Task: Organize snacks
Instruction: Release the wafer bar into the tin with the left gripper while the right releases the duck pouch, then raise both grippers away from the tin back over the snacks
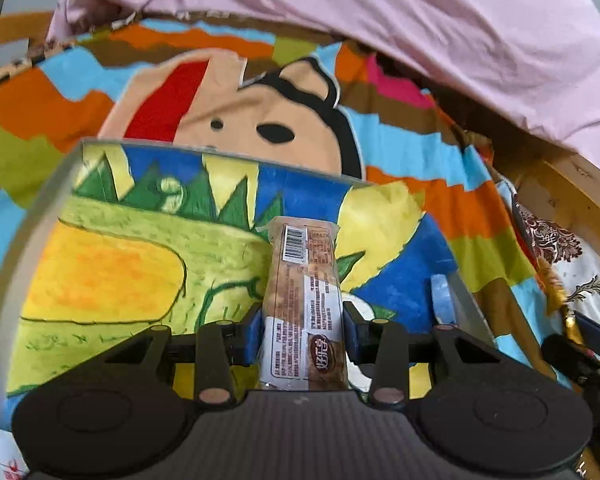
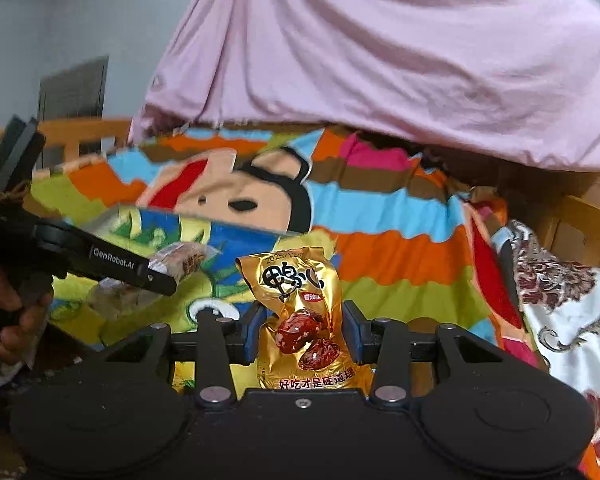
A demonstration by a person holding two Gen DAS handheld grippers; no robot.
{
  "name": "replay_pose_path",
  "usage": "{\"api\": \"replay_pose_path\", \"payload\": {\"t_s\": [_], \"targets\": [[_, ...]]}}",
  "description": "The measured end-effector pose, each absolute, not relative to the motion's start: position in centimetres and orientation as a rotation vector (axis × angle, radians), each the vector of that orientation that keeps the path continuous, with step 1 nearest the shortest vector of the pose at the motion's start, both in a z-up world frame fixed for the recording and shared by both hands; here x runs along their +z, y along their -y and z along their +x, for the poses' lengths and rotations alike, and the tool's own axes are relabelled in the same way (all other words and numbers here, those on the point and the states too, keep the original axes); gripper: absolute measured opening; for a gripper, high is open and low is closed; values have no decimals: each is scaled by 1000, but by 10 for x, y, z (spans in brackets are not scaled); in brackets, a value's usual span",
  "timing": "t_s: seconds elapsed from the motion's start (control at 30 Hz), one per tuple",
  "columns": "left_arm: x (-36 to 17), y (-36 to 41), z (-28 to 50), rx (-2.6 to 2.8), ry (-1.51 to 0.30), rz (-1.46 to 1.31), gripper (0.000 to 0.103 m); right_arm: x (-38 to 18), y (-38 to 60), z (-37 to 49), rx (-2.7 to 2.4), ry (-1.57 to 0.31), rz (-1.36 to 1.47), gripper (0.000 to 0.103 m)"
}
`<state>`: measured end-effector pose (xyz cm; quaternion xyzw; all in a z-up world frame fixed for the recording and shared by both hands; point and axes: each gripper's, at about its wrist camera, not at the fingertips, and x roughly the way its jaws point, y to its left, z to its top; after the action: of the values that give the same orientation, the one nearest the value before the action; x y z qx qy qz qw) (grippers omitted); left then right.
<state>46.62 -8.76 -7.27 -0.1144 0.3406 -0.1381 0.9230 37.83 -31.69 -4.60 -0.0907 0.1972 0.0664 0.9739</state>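
My left gripper [image 1: 304, 332] is shut on a clear-wrapped brown snack bar [image 1: 300, 280] with a barcode, which sticks out forward between the blue pads. It hangs over a clear-walled box [image 1: 220, 152] whose bottom bears a bright dinosaur drawing. My right gripper [image 2: 304, 332] is shut on a gold snack pouch [image 2: 300, 304] showing red-brown pieces. From the right wrist view, the left gripper [image 2: 164, 276] comes in from the left with the snack bar [image 2: 184, 260] above the box [image 2: 220, 226]. The right gripper stays just short of the box's near right corner.
The box lies on a colourful cartoon blanket [image 1: 400, 148]. A pink cloth [image 2: 380, 60] hangs over the back. A wooden frame [image 1: 560, 188] and a floral cloth [image 2: 572, 312] lie to the right. A person's hand [image 2: 16, 312] grips the left tool.
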Motion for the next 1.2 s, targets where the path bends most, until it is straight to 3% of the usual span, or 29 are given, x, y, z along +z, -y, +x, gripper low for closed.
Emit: {"api": "replay_pose_path", "payload": {"t_s": [0.57,0.63,0.87,1.2], "targets": [[-87,76,474,-280,-728,-288,46,-84,274,453,174,-577,-226,46],[-86,75,473,-279,-731,-309,55,-84,274,452,179,-570,-210,49],[-77,73,455,-282,-691,-311,73,-74,283,434,177,-518,-181,66],[-27,57,382,-209,-429,-344,99,-38,304,355,149,-346,-81,93]]}}
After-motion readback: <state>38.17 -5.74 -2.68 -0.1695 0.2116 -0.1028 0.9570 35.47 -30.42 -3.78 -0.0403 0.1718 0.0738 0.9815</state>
